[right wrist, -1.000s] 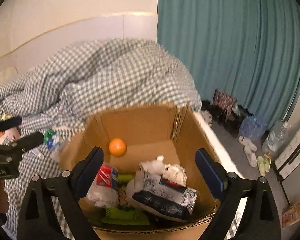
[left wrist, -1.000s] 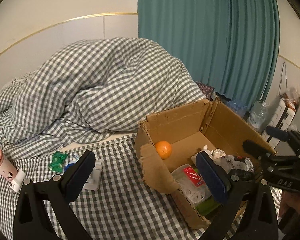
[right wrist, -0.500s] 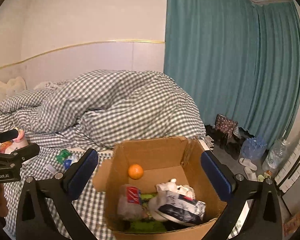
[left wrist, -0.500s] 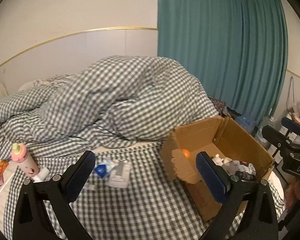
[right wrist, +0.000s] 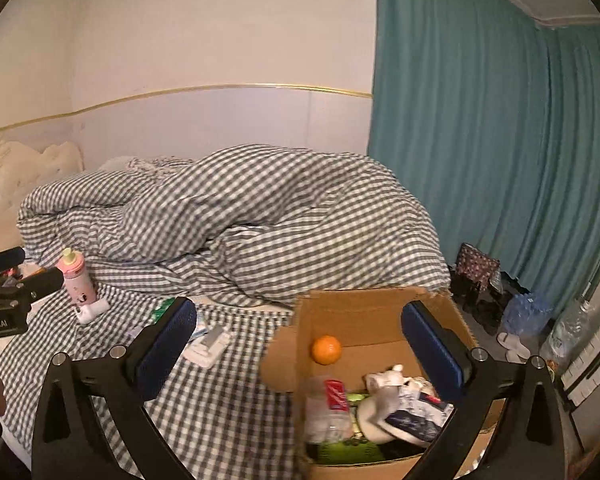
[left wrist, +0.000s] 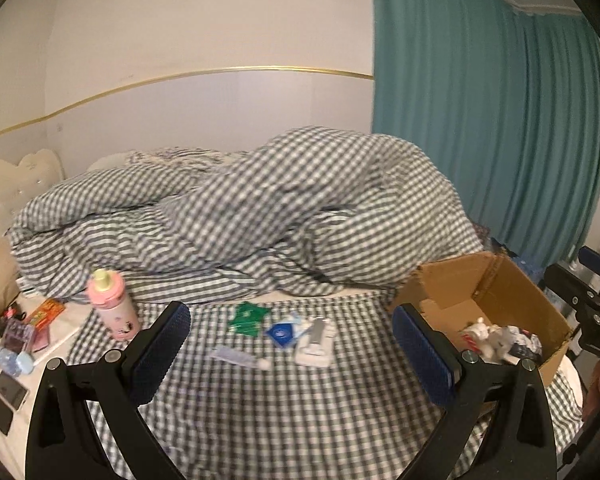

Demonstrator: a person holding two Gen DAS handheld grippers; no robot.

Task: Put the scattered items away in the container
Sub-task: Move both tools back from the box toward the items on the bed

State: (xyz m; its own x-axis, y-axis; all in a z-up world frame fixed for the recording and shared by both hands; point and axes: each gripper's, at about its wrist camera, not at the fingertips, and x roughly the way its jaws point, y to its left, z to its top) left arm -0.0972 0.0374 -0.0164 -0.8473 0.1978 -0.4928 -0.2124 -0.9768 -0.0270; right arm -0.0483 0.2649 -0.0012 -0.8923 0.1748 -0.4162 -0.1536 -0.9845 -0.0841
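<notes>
A cardboard box [left wrist: 512, 280] [right wrist: 364, 312] stands at the right end of the checked bed. It holds an orange [right wrist: 326, 349], a plastic bottle [right wrist: 327, 408], a white figurine [right wrist: 384, 404] and packets. On the sheet lie a green packet [left wrist: 248, 316], a blue sachet [left wrist: 281, 334], a white flat pack [left wrist: 316, 340] [right wrist: 208, 346] and a small tube [left wrist: 240, 358]. A pink bottle [left wrist: 114, 308] [right wrist: 76, 278] stands at the left. My left gripper [left wrist: 292, 356] is open and empty above the sheet. My right gripper [right wrist: 300, 348] is open and empty above the box's near left side.
A bunched checked duvet [left wrist: 260, 208] fills the back of the bed. Small items and phones [left wrist: 4, 392] lie at the bed's left edge. A teal curtain [right wrist: 480, 140] hangs at the right, with shoes and water bottles [right wrist: 524, 312] on the floor below.
Both grippers have pulled back and risen away from the box. The view now takes in the whole bed and the scattered items. Both stay open and empty.
</notes>
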